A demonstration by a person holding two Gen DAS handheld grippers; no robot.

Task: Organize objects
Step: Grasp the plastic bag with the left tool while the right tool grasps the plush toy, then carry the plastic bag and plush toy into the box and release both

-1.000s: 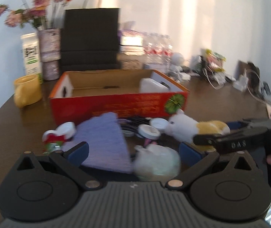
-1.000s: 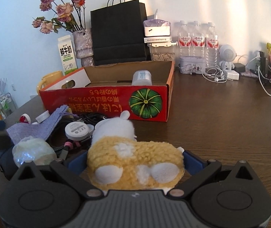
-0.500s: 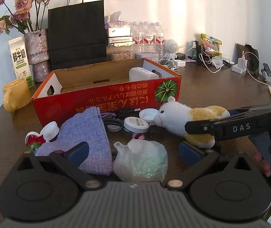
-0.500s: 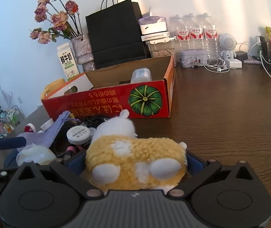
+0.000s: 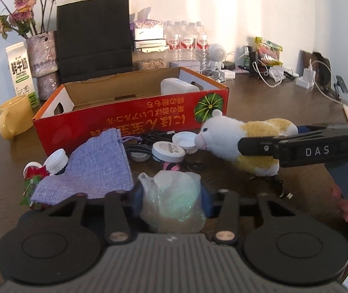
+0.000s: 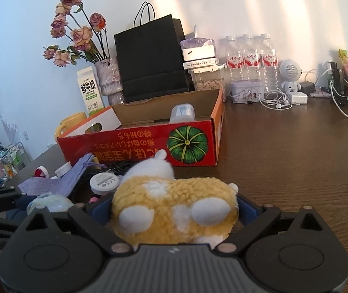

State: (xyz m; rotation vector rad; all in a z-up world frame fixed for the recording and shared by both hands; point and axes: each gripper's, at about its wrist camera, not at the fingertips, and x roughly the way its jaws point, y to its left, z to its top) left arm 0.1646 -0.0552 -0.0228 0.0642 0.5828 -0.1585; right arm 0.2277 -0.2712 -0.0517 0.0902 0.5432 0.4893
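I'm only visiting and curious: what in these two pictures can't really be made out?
- Clear plastic bag, left view: its contents are a blur behind the crinkled film.
- Cardboard box, both views: its front wall hides most of the inside.
- Plush toy, right view: only its back shows, in the right claw.
- Left claw: its pads are mostly hidden behind the bag.

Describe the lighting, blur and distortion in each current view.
Left wrist view: sharp, warm sun streaks on the wall, fisheye bowing the red box, dark corners. Right wrist view: the same streaks, table glossy, plush toy slightly soft up close.
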